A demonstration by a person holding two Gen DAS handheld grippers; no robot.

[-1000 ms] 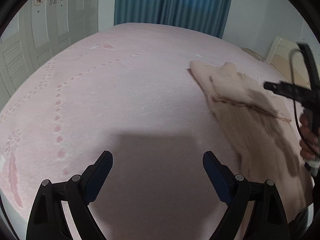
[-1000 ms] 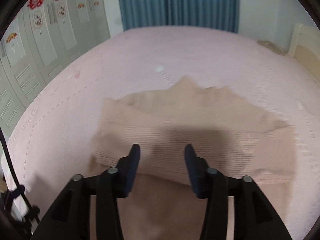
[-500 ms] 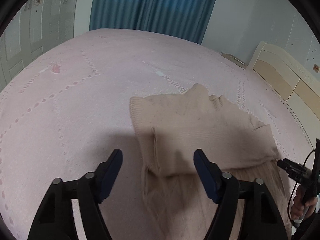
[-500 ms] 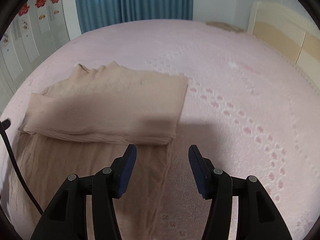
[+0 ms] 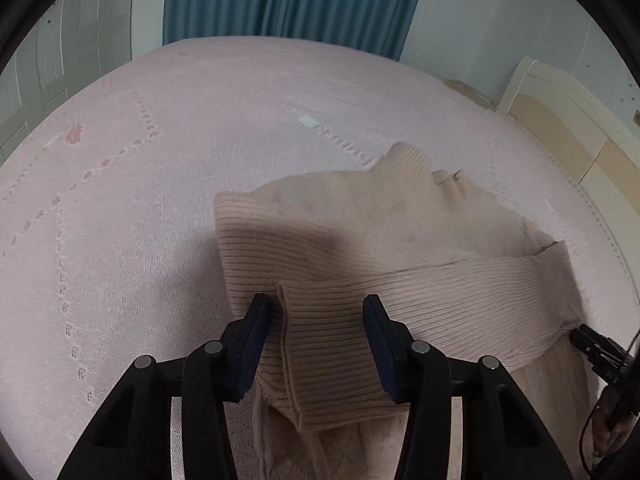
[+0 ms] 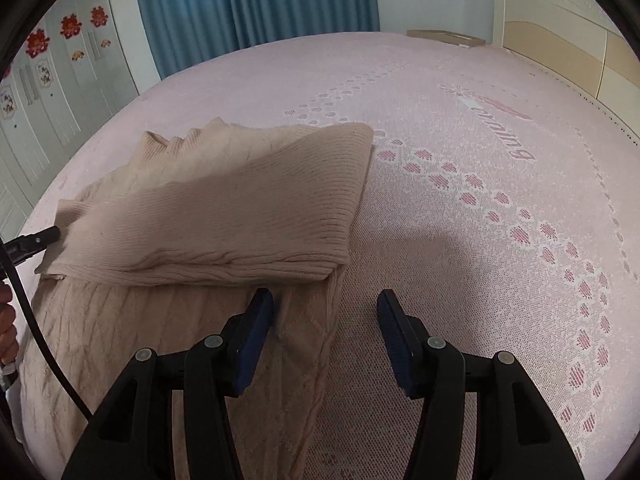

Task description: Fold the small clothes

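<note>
Bed (image 5: 160, 184): pink patterned cover fills both views; serves as the folding surface.
Sweater (image 5: 360, 240): beige knit, centre-right of left view, left half of right view; sleeves laid across the chest, apparently to narrow it for the fold.
Cuff (image 5: 328, 352): ribbed sleeve end, lower centre, between the left fingers.
Left gripper (image 5: 316, 344): fingers wide apart, straddling the cuff, clamping nothing.
Right gripper (image 6: 326, 332): fingers wide apart at the sweater's right edge, lower centre; holding nothing.

Beige sweater (image 5: 360, 248) cuff between parted jaws
</note>
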